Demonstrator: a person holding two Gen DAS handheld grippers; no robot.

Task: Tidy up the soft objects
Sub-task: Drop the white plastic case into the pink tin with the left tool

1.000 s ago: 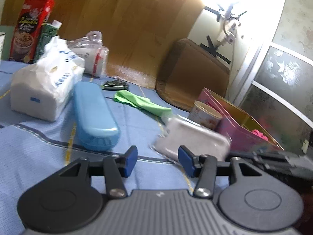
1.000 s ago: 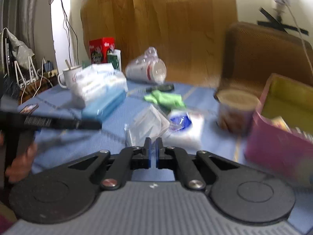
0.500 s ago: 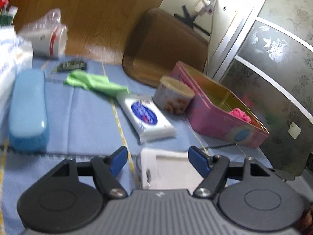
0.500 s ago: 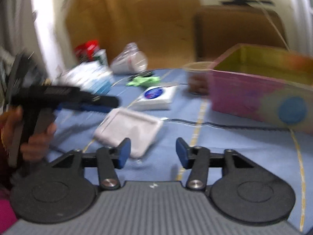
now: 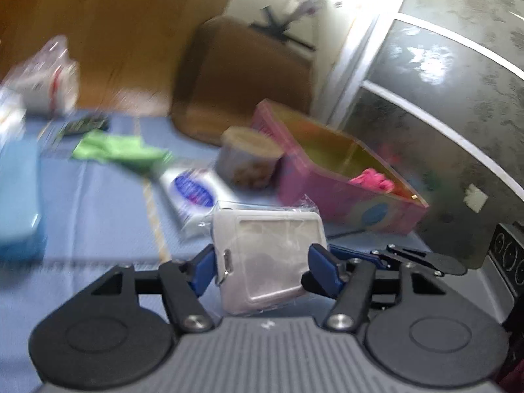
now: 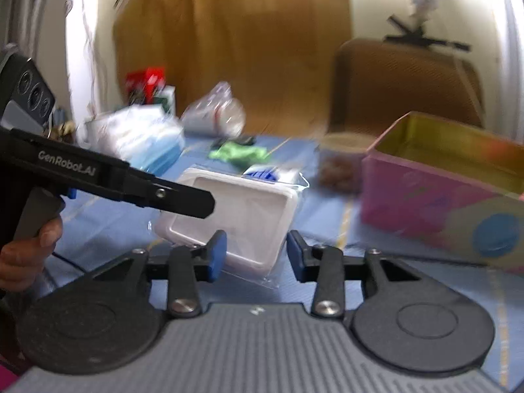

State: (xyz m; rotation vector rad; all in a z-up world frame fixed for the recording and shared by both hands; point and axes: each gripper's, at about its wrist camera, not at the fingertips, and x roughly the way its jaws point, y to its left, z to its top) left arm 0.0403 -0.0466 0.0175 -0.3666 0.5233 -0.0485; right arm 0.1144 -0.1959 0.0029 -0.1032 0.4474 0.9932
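Note:
A white soft packet in clear wrap point(image 5: 268, 255) sits between the fingers of my left gripper point(image 5: 265, 267), which touch its two sides; it looks raised off the blue cloth. The same packet point(image 6: 235, 209) shows in the right wrist view, with the left gripper's arm point(image 6: 131, 183) across it. My right gripper point(image 6: 255, 255) is open just in front of the packet's near edge. A pink box point(image 5: 330, 170) with a pink soft thing point(image 5: 370, 178) inside stands to the right. A tissue pack with a blue label point(image 5: 193, 193) and a green cloth point(image 5: 114, 150) lie behind.
A round tub point(image 5: 249, 160) stands beside the pink box point(image 6: 439, 190). A blue case point(image 5: 19, 193), tissue packs point(image 6: 144, 134), a bagged cup point(image 6: 213, 114) and red carton point(image 6: 144, 82) are at the left. A brown chair point(image 5: 245, 75) stands behind the table.
My left gripper has closed in on the white packet and lifted it. My right gripper has come closer to the packet and stays open.

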